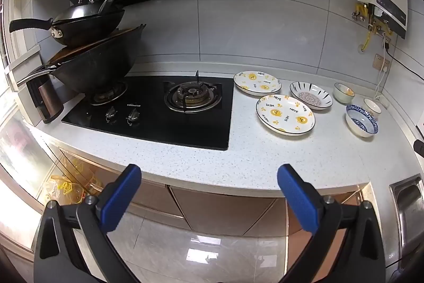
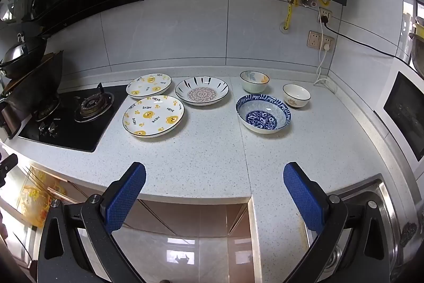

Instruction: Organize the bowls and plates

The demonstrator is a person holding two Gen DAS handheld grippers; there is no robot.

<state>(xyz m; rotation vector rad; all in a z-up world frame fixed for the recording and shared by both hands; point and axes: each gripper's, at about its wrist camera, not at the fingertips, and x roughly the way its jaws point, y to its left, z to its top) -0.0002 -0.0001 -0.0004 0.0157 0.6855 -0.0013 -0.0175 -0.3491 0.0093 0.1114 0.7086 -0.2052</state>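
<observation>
Holding both tools back from the counter edge, I have my left gripper and my right gripper with jaws spread wide and nothing between the pads. Neither touches any dish.

Status of the task: not started, as far as the layout shows. Nothing is stacked or nested.

Plates, all lying flat on the speckled countertop just right of the gas hob:
- near bear plate, closest to me;
- far bear plate, behind it, rims close, though I cannot tell whether they touch;
- patterned plate, beside both.

Bowls, upright, in a loose group further right, toward the sink:
- blue bowl, largest and nearest;
- pale bowl, behind it near the wall;
- white bowl, rightmost.

Remaining work, in my judgement: stack the two matching bear plates, add the patterned plate, then nest the two small bowls in or beside the blue bowl. The near bear plate looks the easiest first reach for my left tool.
</observation>
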